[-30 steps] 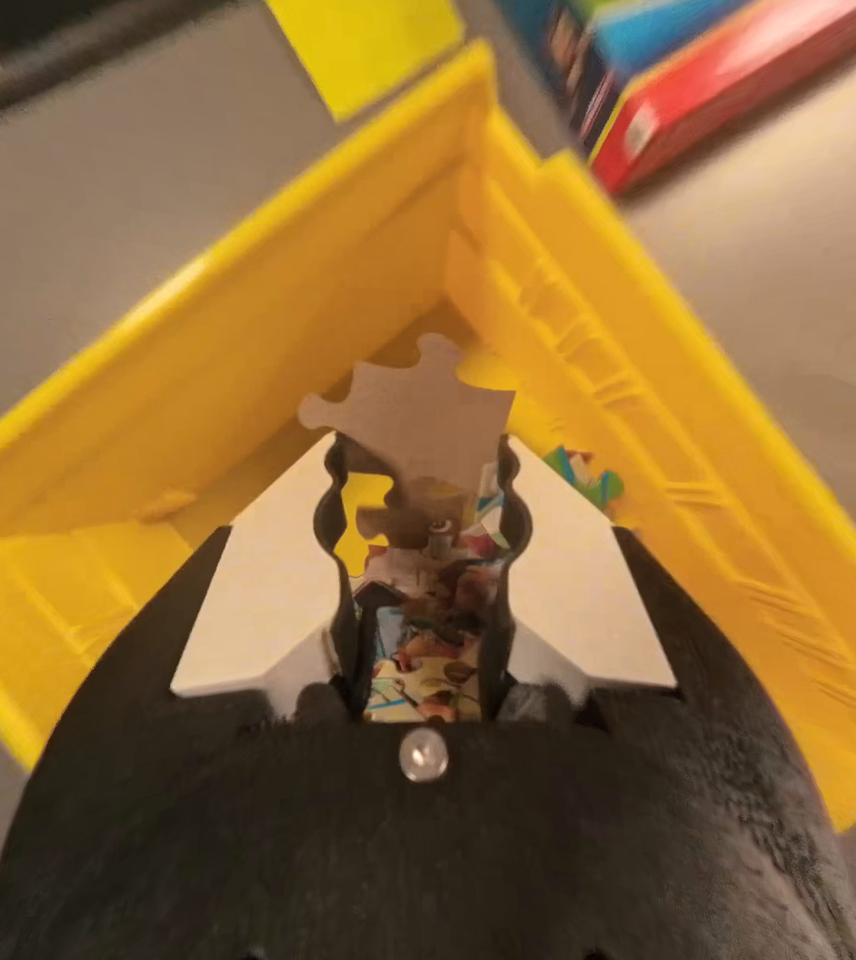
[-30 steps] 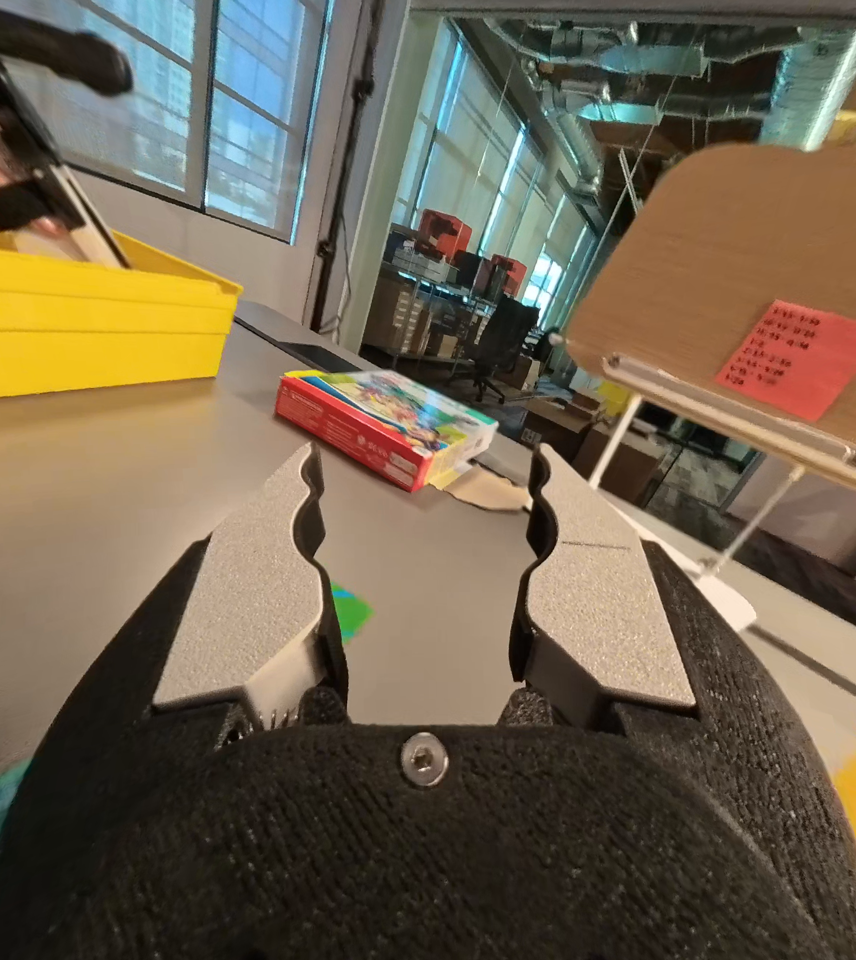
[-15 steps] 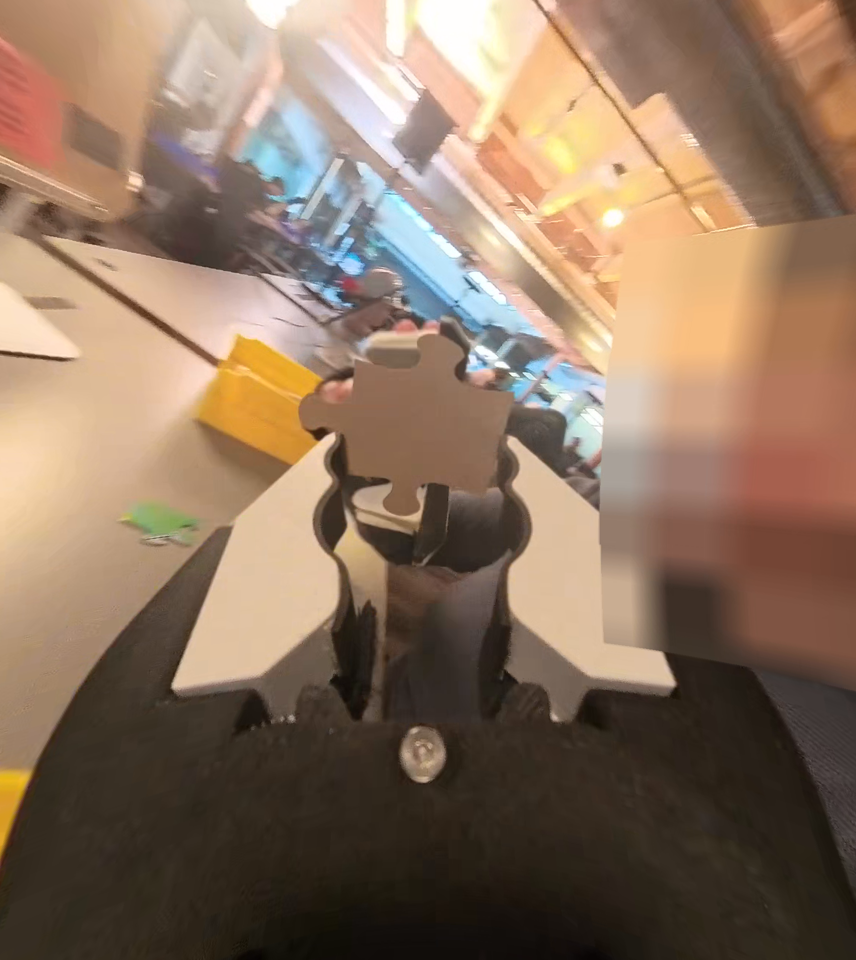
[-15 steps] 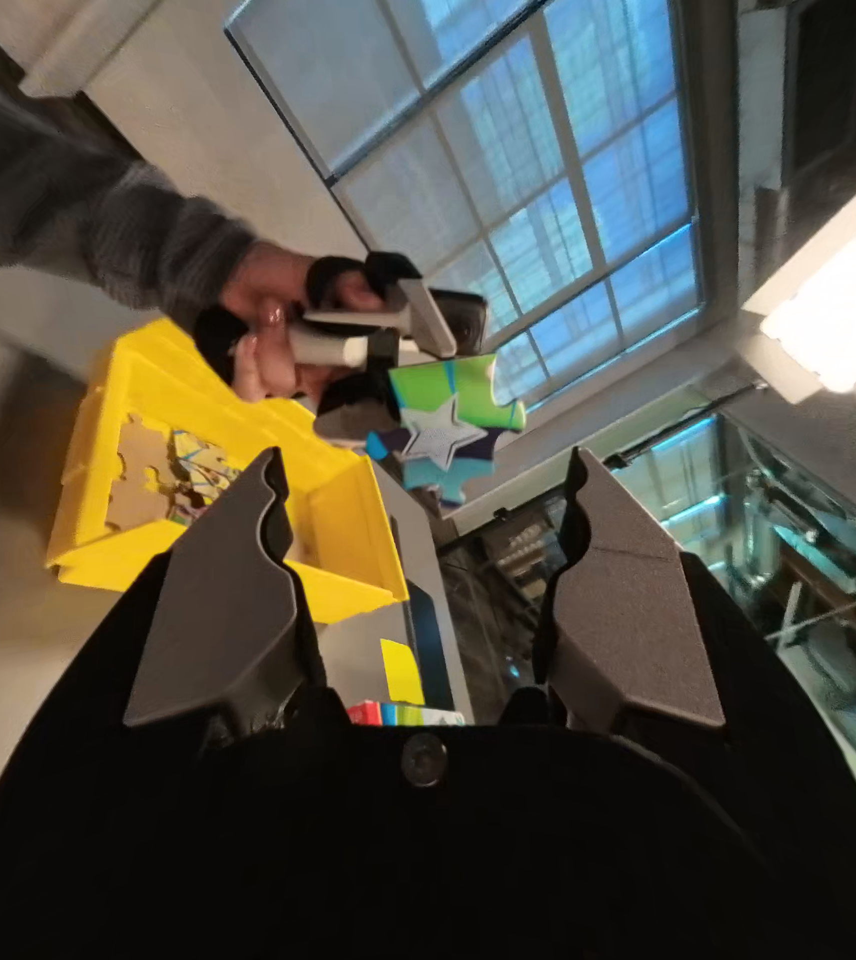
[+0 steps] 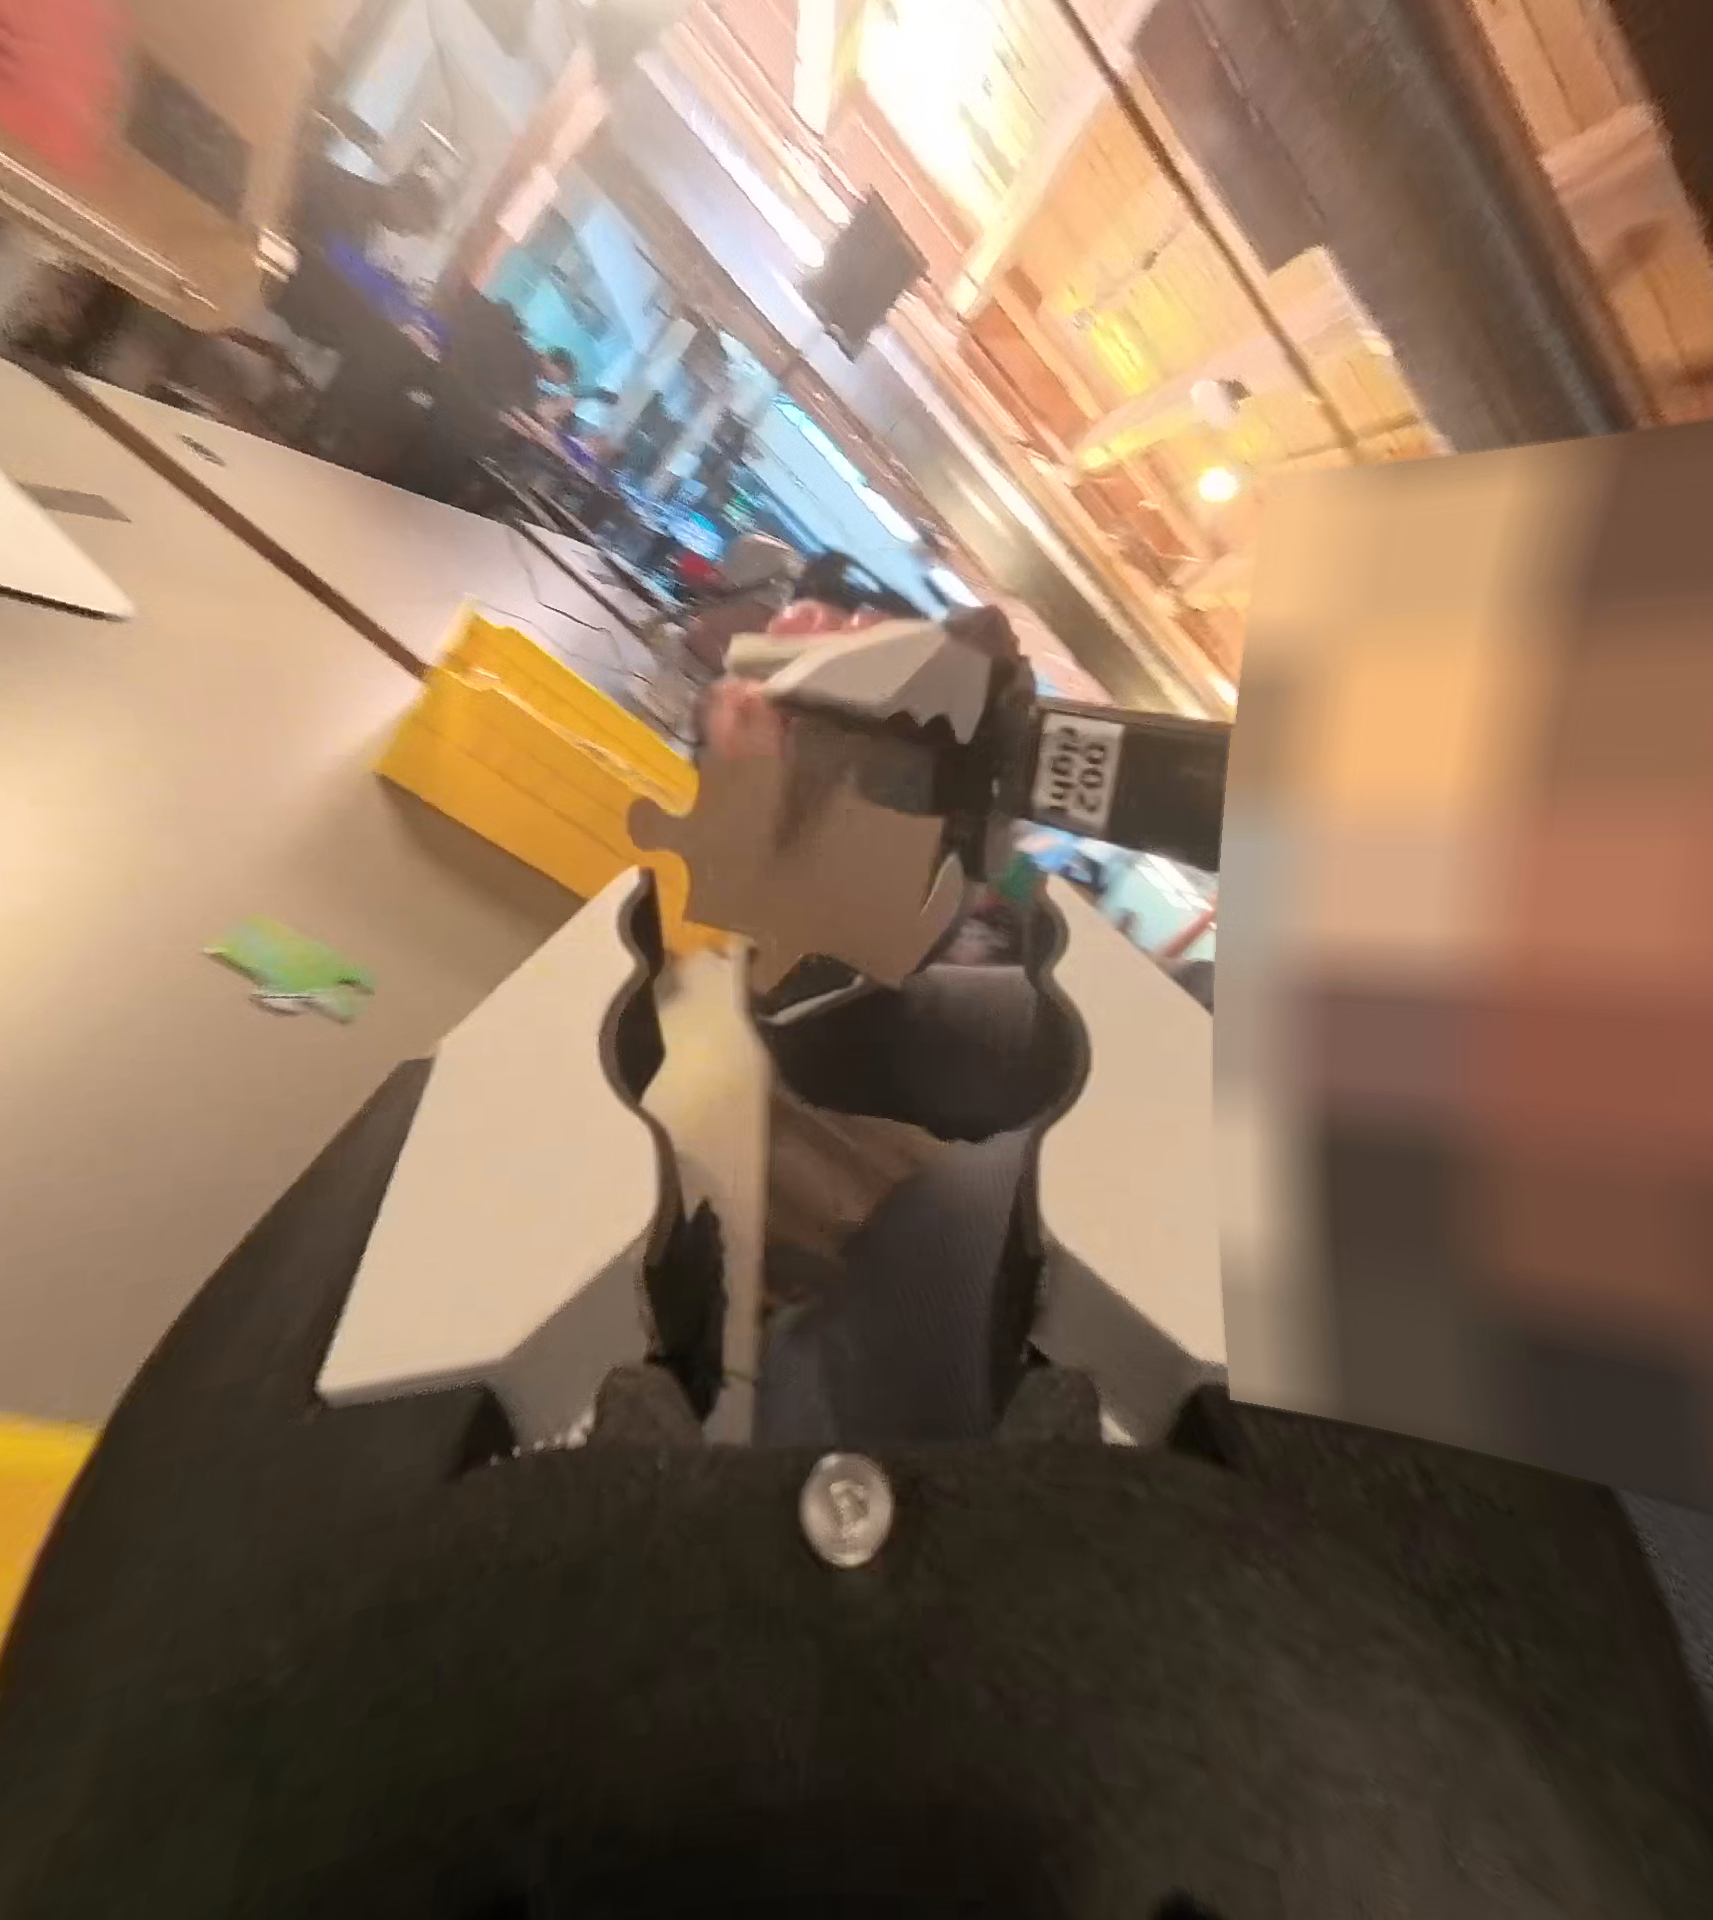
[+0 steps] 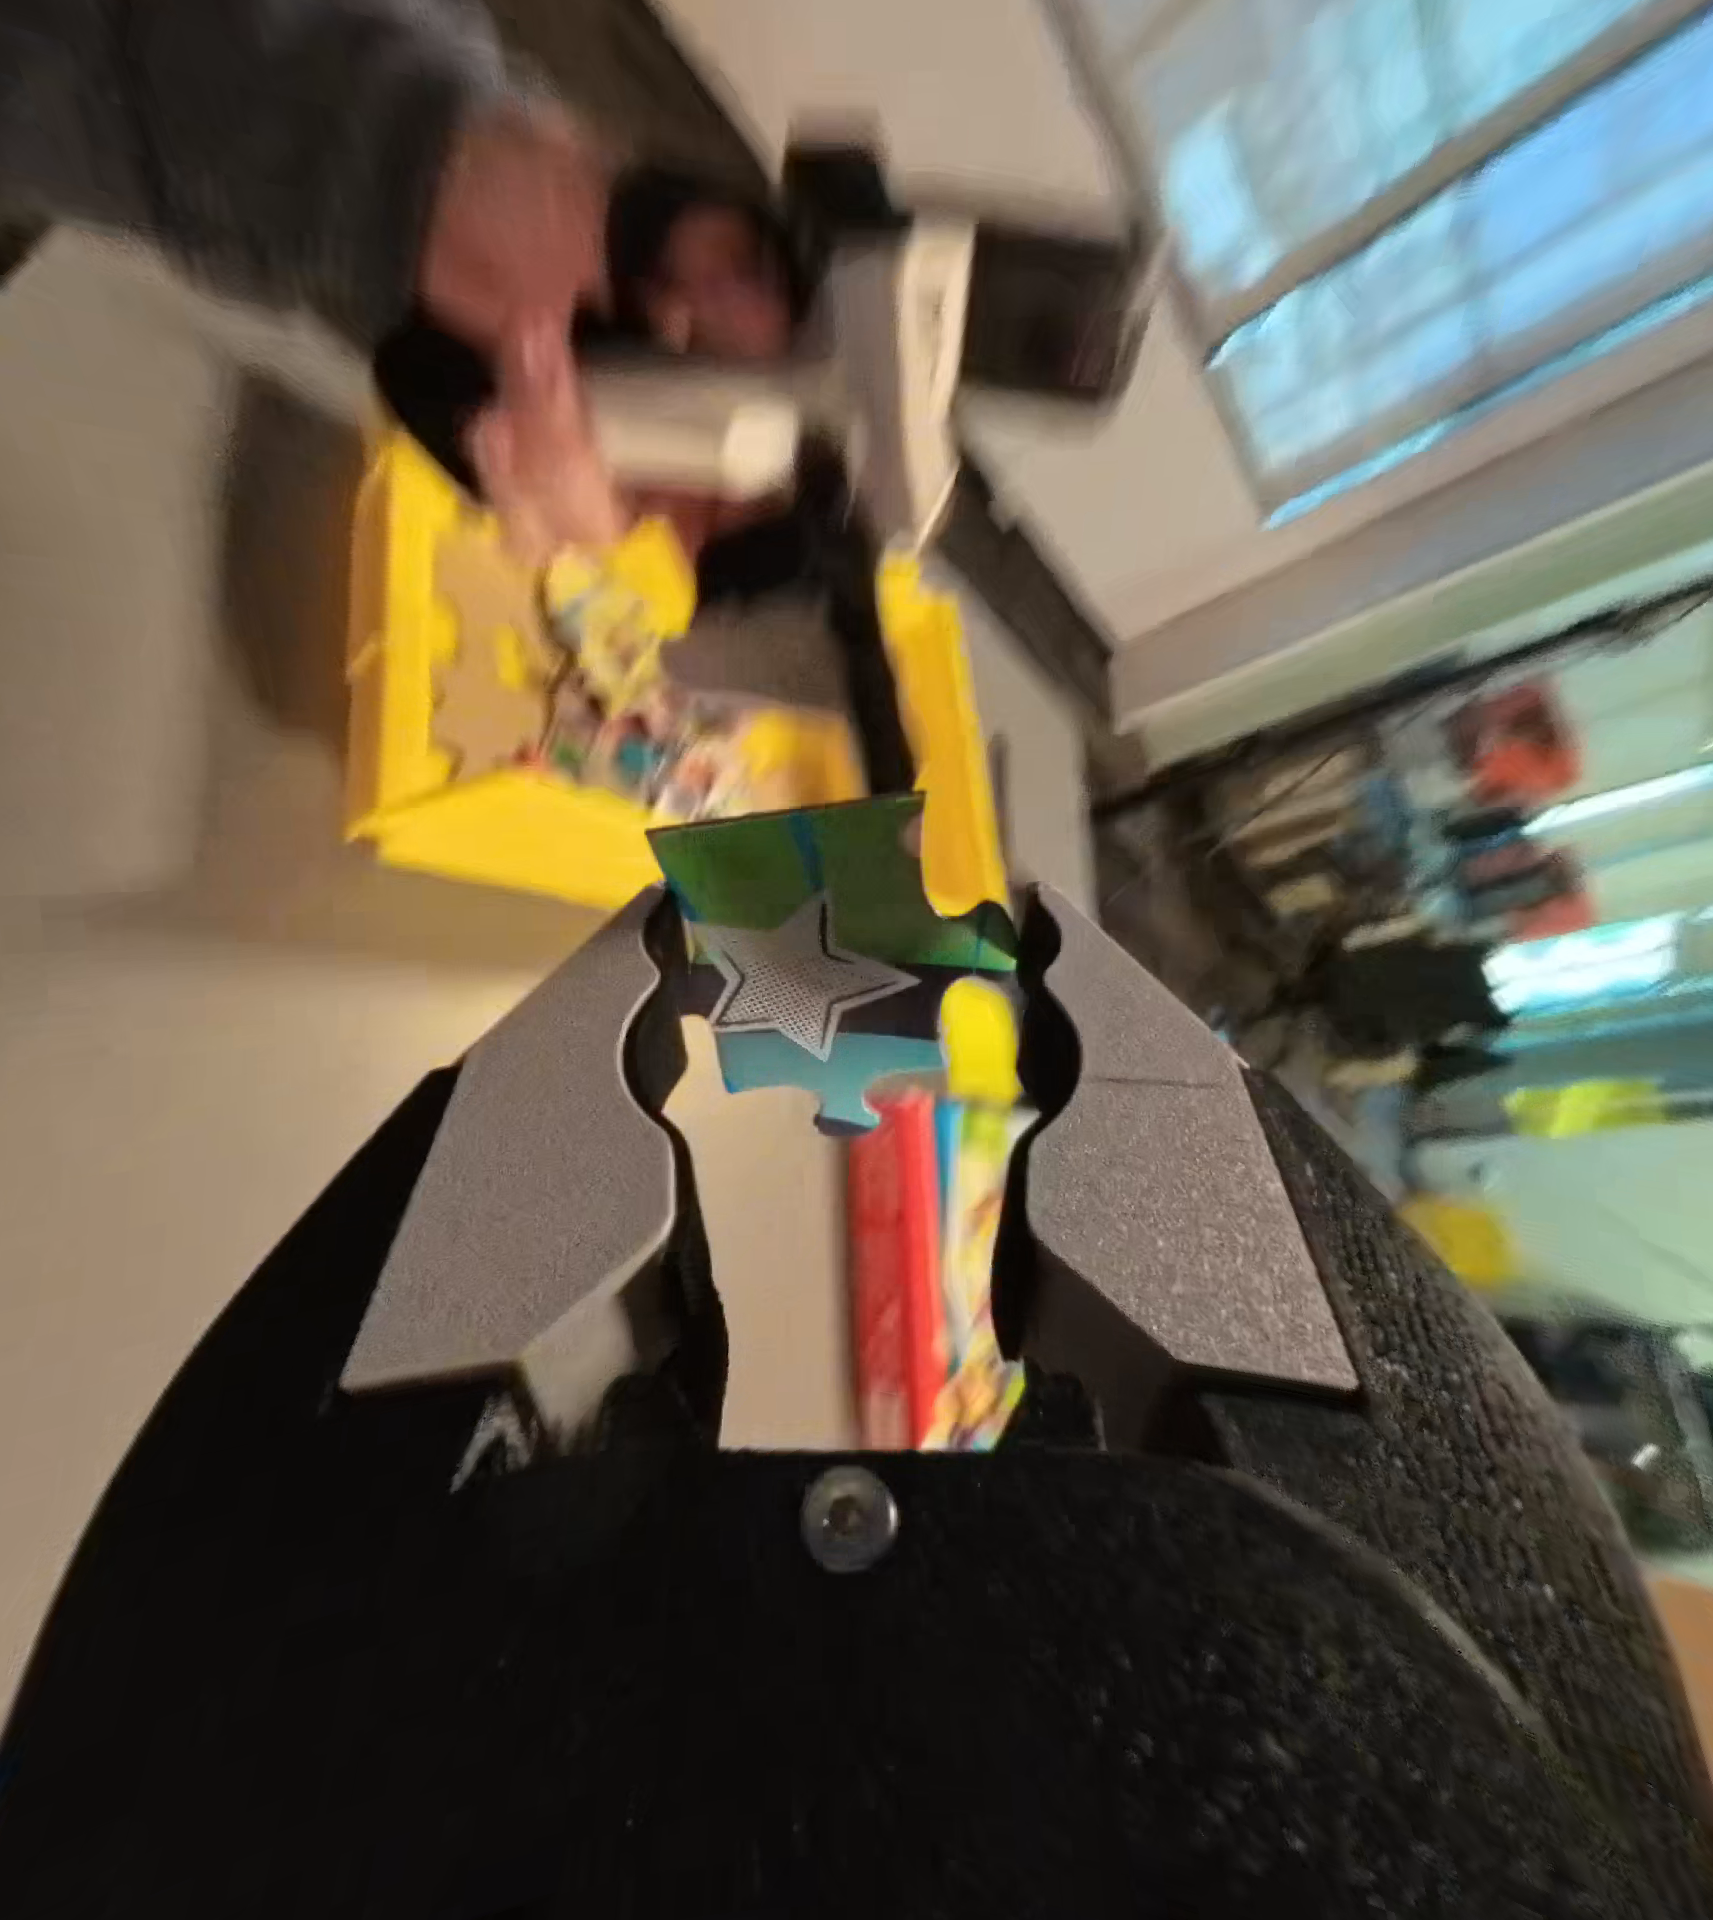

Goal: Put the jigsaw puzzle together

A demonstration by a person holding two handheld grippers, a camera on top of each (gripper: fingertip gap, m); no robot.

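Right gripper (image 6: 847, 935) clamping one star-printed puzzle piece (image 6: 810, 966), left gripper (image 5: 847, 935) standing open (piece's brown back just ahead), two yellow bins (image 6: 519, 831) (image 5: 519, 769) flanking, one red box (image 6: 888, 1268) lying behind.

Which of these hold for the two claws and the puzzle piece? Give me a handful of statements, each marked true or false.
1. The right claw grips a puzzle piece by its edges. True.
2. The piece's printed face shows a red circle. False: it shows a silver star on green and blue.
3. The left claw is clamped on the piece. False: its fingers stand apart, and the piece sits just past their tips.
4. A yellow bin holding puzzle pieces stands on the table. True.
5. The left wrist view shows the piece's plain brown back. True.
6. The red box lies inside the bin. False: it lies on the table, outside the bin.
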